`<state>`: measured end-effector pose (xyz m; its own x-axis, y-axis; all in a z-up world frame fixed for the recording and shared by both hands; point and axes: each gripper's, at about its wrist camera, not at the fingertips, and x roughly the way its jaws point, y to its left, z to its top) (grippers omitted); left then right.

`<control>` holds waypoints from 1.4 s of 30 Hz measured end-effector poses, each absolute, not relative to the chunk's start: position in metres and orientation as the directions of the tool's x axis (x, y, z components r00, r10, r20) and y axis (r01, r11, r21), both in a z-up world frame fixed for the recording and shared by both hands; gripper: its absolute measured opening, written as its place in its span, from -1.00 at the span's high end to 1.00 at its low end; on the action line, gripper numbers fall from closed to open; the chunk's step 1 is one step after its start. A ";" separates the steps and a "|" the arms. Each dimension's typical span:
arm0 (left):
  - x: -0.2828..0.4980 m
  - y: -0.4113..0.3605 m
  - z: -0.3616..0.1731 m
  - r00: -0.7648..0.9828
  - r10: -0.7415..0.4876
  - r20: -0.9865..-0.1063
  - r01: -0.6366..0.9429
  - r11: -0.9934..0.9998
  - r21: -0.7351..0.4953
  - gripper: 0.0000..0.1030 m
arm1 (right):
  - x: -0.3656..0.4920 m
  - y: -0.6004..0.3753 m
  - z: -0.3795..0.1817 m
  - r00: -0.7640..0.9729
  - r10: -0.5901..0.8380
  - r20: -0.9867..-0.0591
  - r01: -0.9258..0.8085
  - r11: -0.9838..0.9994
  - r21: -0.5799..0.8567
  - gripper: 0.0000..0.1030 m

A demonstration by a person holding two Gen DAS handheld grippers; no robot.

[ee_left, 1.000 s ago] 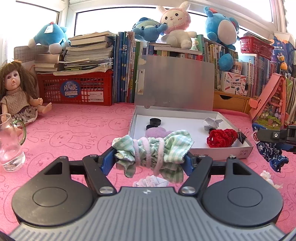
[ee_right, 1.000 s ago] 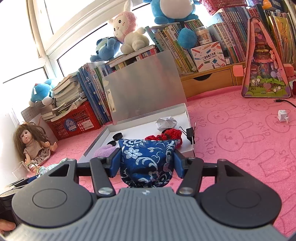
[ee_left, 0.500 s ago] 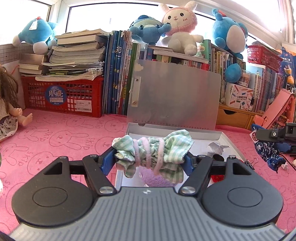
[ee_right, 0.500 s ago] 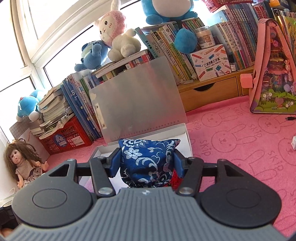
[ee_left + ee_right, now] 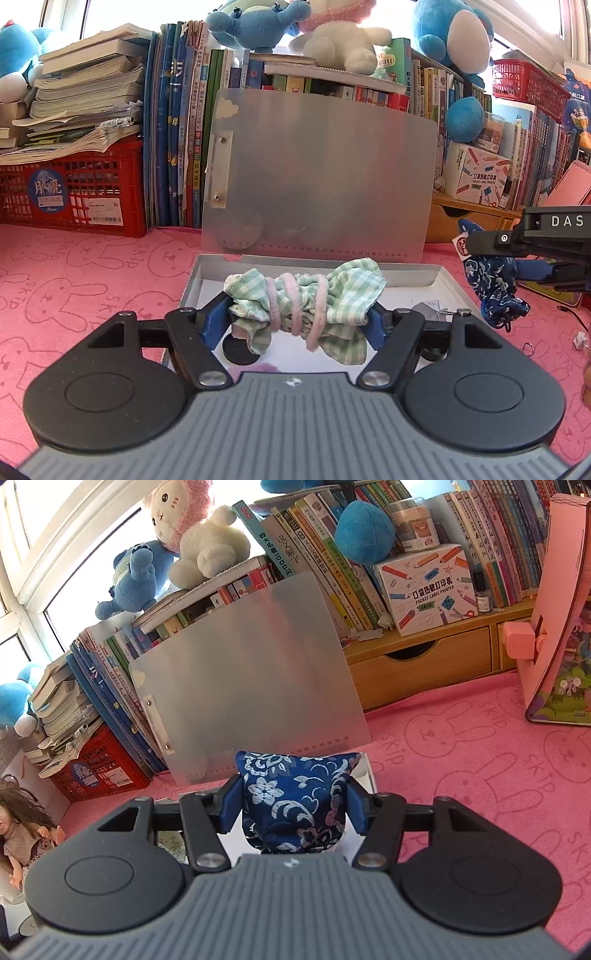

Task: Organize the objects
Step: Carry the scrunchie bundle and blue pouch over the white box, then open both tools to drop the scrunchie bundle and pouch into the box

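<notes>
My left gripper (image 5: 301,317) is shut on a green checked cloth bundle (image 5: 332,295) wound with pink hair ties, held over the open white box (image 5: 192,280). A black round lid (image 5: 240,350) and a grey folded paper (image 5: 424,310) lie inside the box. In the right wrist view my right gripper (image 5: 293,805) is shut on a blue floral pouch (image 5: 295,797), hovering over the box's right rim (image 5: 369,771). That same pouch (image 5: 495,288) hangs from the right gripper at the right edge of the left wrist view.
The box's frosted lid (image 5: 321,166) stands upright behind it, against rows of books. A red crate (image 5: 74,192) sits left, a wooden drawer unit (image 5: 424,664) and a pink toy house (image 5: 554,627) right. A doll (image 5: 22,830) sits far left. Pink rabbit-print cloth (image 5: 480,757) covers the table.
Both grippers have moved forward toward the box with their loads still held. The box and its lid now loom larger, and the glass and doll have left the left wrist view.
</notes>
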<state>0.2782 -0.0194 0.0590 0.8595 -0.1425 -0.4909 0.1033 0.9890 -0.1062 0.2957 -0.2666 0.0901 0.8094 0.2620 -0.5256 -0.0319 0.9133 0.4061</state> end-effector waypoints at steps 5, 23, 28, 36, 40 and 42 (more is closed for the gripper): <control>0.290 -0.026 0.037 0.841 -0.127 -0.526 0.112 0.992 -0.061 -0.46 | 0.320 -0.240 0.074 0.761 0.326 -0.561 -0.078 0.904 0.420 -0.17; 0.291 -0.024 0.023 0.813 -0.132 -0.567 0.144 0.989 -0.023 -0.66 | 0.335 -0.200 0.061 0.729 0.278 -0.625 -0.086 0.944 0.320 -0.55; 0.268 -0.017 0.039 0.830 -0.124 -0.544 0.134 0.991 -0.021 -0.71 | 0.308 -0.210 0.080 0.766 0.250 -0.592 -0.093 0.955 0.283 -0.57; 0.205 -0.013 0.058 0.850 -0.155 -0.503 0.153 0.987 -0.045 -0.72 | 0.238 -0.229 0.098 0.815 0.221 -0.535 -0.124 0.970 0.211 -0.58; 0.166 -0.013 0.061 0.856 -0.179 -0.485 0.173 0.983 -0.058 -0.74 | 0.201 -0.239 0.099 0.829 0.217 -0.515 -0.139 0.973 0.186 -0.58; 0.145 -0.012 0.061 0.861 -0.182 -0.475 0.176 0.983 -0.057 -0.75 | 0.182 -0.246 0.096 0.834 0.218 -0.508 -0.144 0.973 0.181 -0.58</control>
